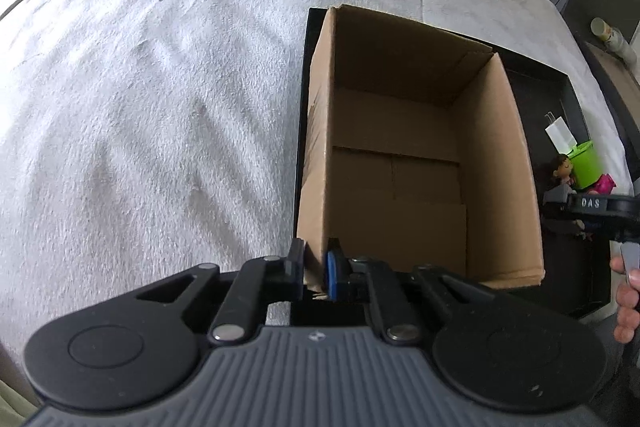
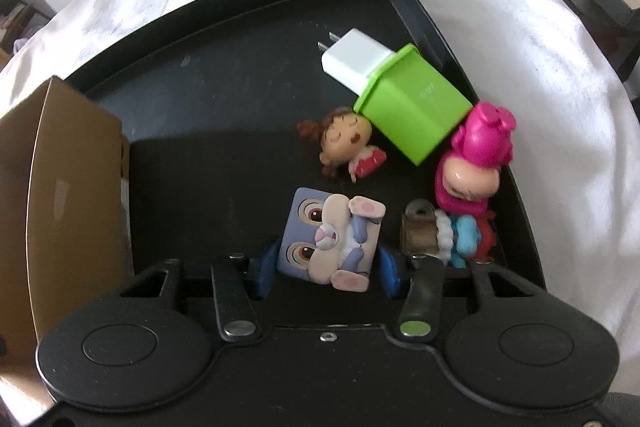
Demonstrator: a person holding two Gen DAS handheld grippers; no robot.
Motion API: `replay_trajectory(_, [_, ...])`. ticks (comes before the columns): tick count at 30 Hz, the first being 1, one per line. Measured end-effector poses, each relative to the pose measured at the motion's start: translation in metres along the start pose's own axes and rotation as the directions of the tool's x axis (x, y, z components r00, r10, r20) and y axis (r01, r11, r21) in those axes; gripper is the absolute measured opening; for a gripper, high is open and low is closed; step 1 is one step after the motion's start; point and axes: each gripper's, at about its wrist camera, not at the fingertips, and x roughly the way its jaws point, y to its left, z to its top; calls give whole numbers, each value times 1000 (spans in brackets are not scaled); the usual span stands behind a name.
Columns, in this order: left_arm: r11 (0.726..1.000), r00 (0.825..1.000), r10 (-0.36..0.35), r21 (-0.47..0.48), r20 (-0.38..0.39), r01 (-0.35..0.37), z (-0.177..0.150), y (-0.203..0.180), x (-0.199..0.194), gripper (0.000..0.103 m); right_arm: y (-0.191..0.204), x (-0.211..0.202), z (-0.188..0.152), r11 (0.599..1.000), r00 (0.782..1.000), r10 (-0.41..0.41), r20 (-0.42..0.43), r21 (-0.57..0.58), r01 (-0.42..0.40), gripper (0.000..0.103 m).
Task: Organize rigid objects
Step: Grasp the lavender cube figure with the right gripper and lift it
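Note:
An open, empty cardboard box (image 1: pixel 400 155) stands on the left part of a black tray (image 1: pixel 560 99). My left gripper (image 1: pixel 316 259) is shut on the box's near left wall, one pad outside and the blue pad inside. In the right wrist view a square grey rabbit figurine (image 2: pixel 328 235) lies on the tray (image 2: pixel 220 107). My right gripper (image 2: pixel 328 267) is shut on it, a blue pad against each side. The box (image 2: pixel 60 187) shows at that view's left edge.
Beyond the rabbit lie a white charger plug (image 2: pixel 354 61), a green cube-shaped container (image 2: pixel 412 103), a sleeping-girl figurine (image 2: pixel 344 139), a pink figurine (image 2: pixel 472 163) and a small brown and blue toy (image 2: pixel 436 235). The tray rests on a white fuzzy blanket (image 1: pixel 140 107).

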Motion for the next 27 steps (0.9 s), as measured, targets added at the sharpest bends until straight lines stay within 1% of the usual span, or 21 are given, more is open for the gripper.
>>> replay_trajectory(3, [1000,1000,-2,-8,-5,2,-2,1,0,10,-8,-7,-7,1000,1000,18,-2,5,-18,47])
replay_trajectory(5, [1000,1000,-2,-7,-5,1,-3,1,-1,9,-10,-13,-10,1000,1000,26,8,-1,-26,44])
replay_trajectory(7, [1000,1000,-1,0,-4,1,-4,0,-3,10,-12,-24,-10,999,999,32,15,-9,-32,44])
replay_trajectory(11, [1000,1000,-1,0,-11,1,-5,-1,-3,9,-7,-35,-16,998,999,40,29,-47,-39,44])
replay_trajectory(15, [1000,1000,-15,-7,-17,15,-7,1,-4,9,-3,-42,-19,997,998,55,35,-56,-53,44])
replay_trajectory(18, [1000,1000,-22,-5,-18,22,-8,0,-5,10,-1,-52,-17,995,996,70,55,-70,-66,44])
replay_trajectory(22, [1000,1000,-10,15,-14,10,-9,-4,-6,9,8,-68,-14,993,993,69,94,-107,-59,44])
replay_trajectory(27, [999,999,-33,-3,-18,33,-8,2,-4,9,18,-93,-7,988,986,86,144,-141,-66,44])
